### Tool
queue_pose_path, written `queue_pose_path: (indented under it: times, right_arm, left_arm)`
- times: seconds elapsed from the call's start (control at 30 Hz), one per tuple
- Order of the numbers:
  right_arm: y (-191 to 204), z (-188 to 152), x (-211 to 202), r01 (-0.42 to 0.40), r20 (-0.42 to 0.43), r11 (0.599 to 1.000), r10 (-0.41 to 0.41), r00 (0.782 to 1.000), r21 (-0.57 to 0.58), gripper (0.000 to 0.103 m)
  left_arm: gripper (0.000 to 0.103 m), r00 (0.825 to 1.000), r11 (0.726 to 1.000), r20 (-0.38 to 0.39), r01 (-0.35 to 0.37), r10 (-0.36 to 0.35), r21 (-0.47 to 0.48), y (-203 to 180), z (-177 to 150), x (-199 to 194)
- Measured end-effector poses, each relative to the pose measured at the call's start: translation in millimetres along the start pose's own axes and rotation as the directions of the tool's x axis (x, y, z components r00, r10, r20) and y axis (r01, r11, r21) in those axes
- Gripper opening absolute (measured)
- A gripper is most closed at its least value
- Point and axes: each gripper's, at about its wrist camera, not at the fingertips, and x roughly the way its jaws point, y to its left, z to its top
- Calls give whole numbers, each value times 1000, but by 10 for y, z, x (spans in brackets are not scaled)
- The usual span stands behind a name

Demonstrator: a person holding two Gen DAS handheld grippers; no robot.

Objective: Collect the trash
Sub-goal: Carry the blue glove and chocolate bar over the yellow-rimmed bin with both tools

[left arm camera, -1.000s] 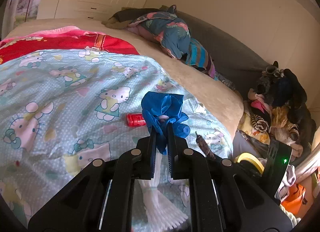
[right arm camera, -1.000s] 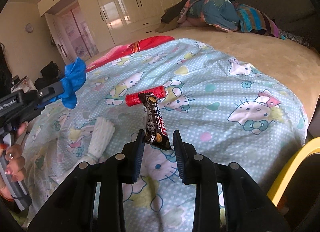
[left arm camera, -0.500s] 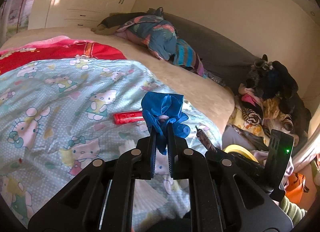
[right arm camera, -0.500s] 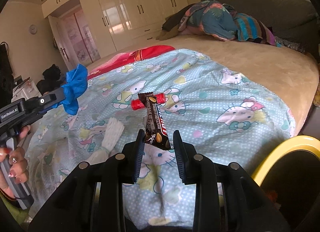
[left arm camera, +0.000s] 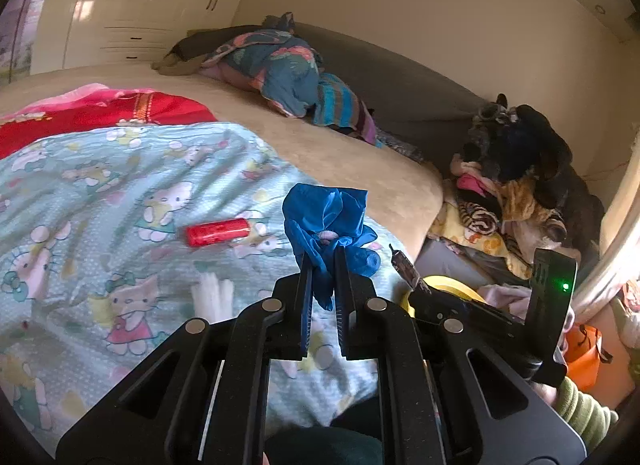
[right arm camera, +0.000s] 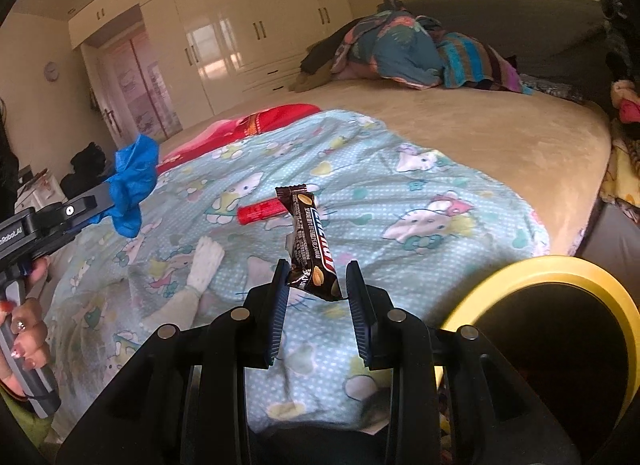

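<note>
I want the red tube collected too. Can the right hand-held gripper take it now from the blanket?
Probably not yet: the right hand-held gripper already grips a candy wrapper. The red tube lies uncovered, but the wrapper must go first.

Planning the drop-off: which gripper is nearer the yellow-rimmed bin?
Right. The right gripper, holding the chocolate bar wrapper, is beside the yellow-rimmed bin. The left gripper, clamping the blue glove, is farther over the Hello Kitty blanket.

Crumpled glove (left arm camera: 324, 217), bright blue; candy wrapper (right arm camera: 310, 241), dark brown with red-white lettering; red tube (left arm camera: 217, 231) on a pale-blue cartoon-cat blanket (left arm camera: 100, 193); yellow-rimmed bin (right arm camera: 560, 269).
</note>
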Motion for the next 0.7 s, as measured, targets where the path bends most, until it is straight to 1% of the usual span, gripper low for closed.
queue_pose_path:
  times: [0.3, 0.7]
  right_arm:
    - [-288, -11, -208, 51, 25, 997, -53, 998, 53, 28]
    - [-634, -68, -422, 119, 40, 986, -124, 991, 121, 28]
  left_arm:
    - [6, 998, 998, -25, 50, -49, 44, -280, -60, 35]
    - [6, 992, 988, -73, 110, -103, 110, -630, -188, 137]
